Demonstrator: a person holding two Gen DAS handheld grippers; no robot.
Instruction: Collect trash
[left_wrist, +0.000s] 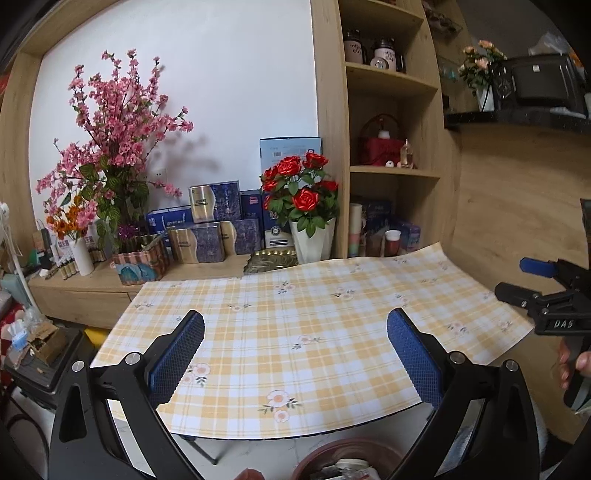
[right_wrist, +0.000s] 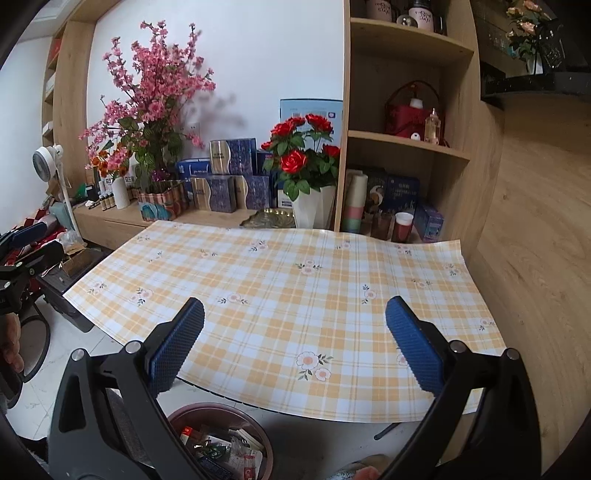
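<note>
A round dark red trash bin stands on the floor below the table's near edge, with wrappers and papers inside; its rim also shows at the bottom of the left wrist view. My left gripper hangs over the yellow checked tablecloth, jaws wide open and nothing between them. My right gripper is held above the same tablecloth, open and empty too. Each gripper appears at the edge of the other's view, the right gripper on the right and the left gripper on the left.
Behind the table a low wooden cabinet carries pink blossoms, blue boxes and red roses in a white vase. Wooden shelves hold jars and cups. A white fan and clutter sit at the left.
</note>
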